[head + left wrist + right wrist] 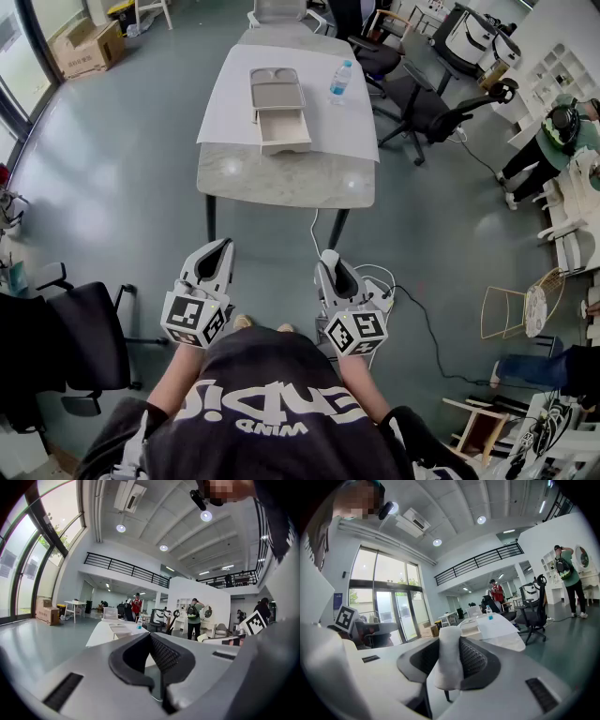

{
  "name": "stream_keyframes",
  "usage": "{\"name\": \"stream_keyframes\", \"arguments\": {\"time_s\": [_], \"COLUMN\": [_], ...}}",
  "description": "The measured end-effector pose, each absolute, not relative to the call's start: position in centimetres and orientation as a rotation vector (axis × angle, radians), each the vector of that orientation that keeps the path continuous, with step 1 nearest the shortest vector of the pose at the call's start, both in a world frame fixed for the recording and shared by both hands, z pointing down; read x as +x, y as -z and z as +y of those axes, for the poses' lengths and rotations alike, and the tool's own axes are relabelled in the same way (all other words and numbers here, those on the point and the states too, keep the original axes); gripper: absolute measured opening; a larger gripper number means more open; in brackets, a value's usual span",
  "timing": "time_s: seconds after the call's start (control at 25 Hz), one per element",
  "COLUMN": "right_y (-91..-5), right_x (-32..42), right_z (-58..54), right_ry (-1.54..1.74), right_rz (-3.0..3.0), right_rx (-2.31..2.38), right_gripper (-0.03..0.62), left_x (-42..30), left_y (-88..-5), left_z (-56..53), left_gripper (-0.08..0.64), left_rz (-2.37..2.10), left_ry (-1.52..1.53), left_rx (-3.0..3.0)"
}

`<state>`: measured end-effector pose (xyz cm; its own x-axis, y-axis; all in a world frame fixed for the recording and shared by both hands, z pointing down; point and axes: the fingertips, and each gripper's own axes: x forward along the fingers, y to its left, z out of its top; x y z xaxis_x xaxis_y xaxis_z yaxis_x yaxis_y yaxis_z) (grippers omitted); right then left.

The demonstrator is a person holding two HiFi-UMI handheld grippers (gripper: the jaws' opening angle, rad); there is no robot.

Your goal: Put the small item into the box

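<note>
Plainly, the small white rounded item (449,654) is pinched between the right tongs (451,665), with the empty left tongs (151,645) pressed together at their 9 o'clock and the open beige rectangular box (278,111) well apart at 12 o'clock on the white surface (281,178).

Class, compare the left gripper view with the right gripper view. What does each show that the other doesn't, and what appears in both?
Left gripper view only: the left gripper, its jaws together with nothing between them, and the right gripper's marker cube.
Right gripper view only: the right gripper, its jaws closed on a small white item, and the left gripper's marker cube.
Both: the table carrying the box and a water bottle, the balcony railing, and a person in red.
</note>
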<state>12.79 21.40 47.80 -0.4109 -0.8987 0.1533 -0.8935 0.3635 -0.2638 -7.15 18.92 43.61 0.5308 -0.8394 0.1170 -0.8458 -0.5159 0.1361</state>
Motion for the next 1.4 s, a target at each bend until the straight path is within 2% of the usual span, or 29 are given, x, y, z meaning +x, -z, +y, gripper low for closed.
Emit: {"name": "stream_keyframes", "arguments": {"time_s": [0.88, 1.4], "right_y": [-47.4, -48.0], "right_x": [10.7, 9.5], "right_z": [21.4, 14.3], "right_ry": [0.457, 0.463], "right_rz": [2.42, 2.445], "right_rx": [-1.732, -1.716], "right_gripper": [0.147, 0.147], "left_x": [-10.6, -11.6], "left_y": [-44.9, -44.9], "left_z": [16.9, 10.4], "left_gripper": [0.009, 0.009], "left_rz": [-1.349, -1.367], "left_ry": [-0.064, -0.028], "left_rx": [2.655, 2.634]}}
